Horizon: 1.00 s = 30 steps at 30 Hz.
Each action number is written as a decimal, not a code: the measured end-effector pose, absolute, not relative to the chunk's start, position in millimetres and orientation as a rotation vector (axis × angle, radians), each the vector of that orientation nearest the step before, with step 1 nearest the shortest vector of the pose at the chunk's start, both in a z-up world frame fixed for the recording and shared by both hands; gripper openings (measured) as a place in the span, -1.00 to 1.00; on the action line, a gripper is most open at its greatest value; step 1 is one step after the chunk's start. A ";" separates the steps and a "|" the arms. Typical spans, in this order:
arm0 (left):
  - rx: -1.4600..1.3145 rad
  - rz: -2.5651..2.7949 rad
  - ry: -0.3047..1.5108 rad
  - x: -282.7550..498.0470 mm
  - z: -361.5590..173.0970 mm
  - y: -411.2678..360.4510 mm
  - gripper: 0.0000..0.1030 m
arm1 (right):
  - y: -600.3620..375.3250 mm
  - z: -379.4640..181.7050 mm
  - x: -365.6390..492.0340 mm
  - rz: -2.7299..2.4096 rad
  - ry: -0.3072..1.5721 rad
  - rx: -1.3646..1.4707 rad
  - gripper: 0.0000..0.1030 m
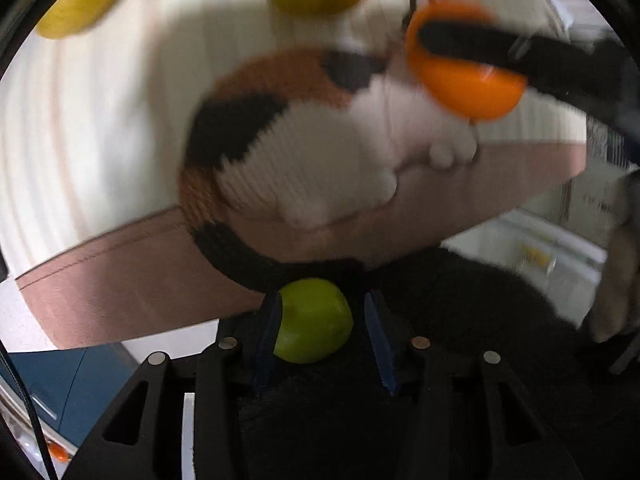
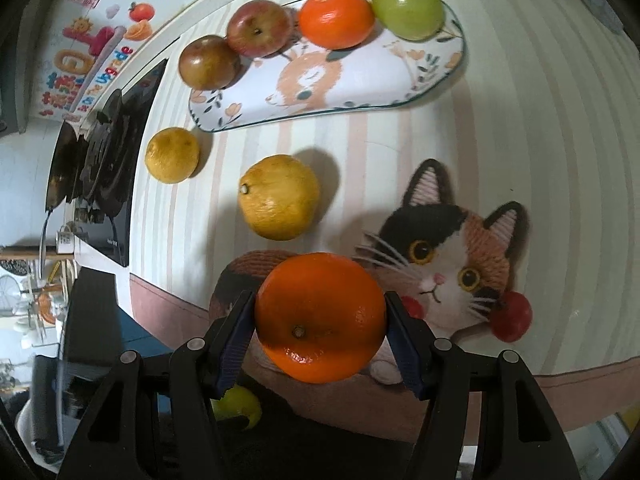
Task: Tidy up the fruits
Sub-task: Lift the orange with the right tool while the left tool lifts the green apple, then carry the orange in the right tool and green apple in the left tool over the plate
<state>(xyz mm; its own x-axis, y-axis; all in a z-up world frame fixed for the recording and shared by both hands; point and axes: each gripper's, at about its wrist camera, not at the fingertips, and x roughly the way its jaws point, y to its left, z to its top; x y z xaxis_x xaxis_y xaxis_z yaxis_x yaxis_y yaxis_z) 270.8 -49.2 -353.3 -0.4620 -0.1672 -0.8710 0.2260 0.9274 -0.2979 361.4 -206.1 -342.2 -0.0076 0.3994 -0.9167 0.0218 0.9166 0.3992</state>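
Note:
My right gripper (image 2: pixel 320 328) is shut on an orange (image 2: pixel 318 316) and holds it above the cat mat; the orange also shows in the left wrist view (image 1: pixel 464 68), blurred. My left gripper (image 1: pixel 320 328) has a green fruit (image 1: pixel 314 320) between its fingers, touching the left pad, with a gap at the right pad. The green fruit shows partly under the right gripper (image 2: pixel 236 404). A deer-print plate (image 2: pixel 360 76) holds a brown-red apple (image 2: pixel 208 62), a red apple (image 2: pixel 258 28), an orange (image 2: pixel 336 18) and a green apple (image 2: pixel 408 6). Two lemons (image 2: pixel 278 198) (image 2: pixel 172 154) lie on the striped cloth.
A knitted cat mat (image 2: pixel 448 264) lies on the striped cloth, also in the left wrist view (image 1: pixel 304 148). A black stove (image 2: pixel 108 168) stands at the left edge. The table's pink border (image 1: pixel 120 280) runs close below the grippers. The left wrist view is motion-blurred.

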 end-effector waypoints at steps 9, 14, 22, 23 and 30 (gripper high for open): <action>0.167 -0.466 2.070 276.2 -366.5 -47.8 -0.04 | -214.3 -348.6 366.7 0.308 1.568 0.348 0.28; 0.201 -0.480 2.118 275.3 -384.8 -52.0 -0.02 | -212.1 -347.2 369.1 0.310 1.558 0.360 0.28; 0.143 -0.458 2.087 285.9 -382.1 -35.7 -0.04 | -220.0 -340.6 367.1 0.295 1.536 0.383 0.28; 0.122 -0.450 2.075 293.8 -379.2 -31.1 -0.04 | -221.5 -339.5 367.4 0.290 1.530 0.389 0.28; 0.073 -0.322 1.922 346.1 -365.3 2.4 -0.06 | -222.0 -339.1 375.4 0.282 1.521 0.387 0.28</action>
<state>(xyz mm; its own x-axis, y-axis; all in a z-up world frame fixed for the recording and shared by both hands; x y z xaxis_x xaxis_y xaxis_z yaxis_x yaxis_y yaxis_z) 346.1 2.4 -365.3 -0.3689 -0.1030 -0.9238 0.2041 0.9606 -0.1886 375.4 -222.0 -339.1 0.0361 0.4136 -0.9097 0.0605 0.9078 0.4151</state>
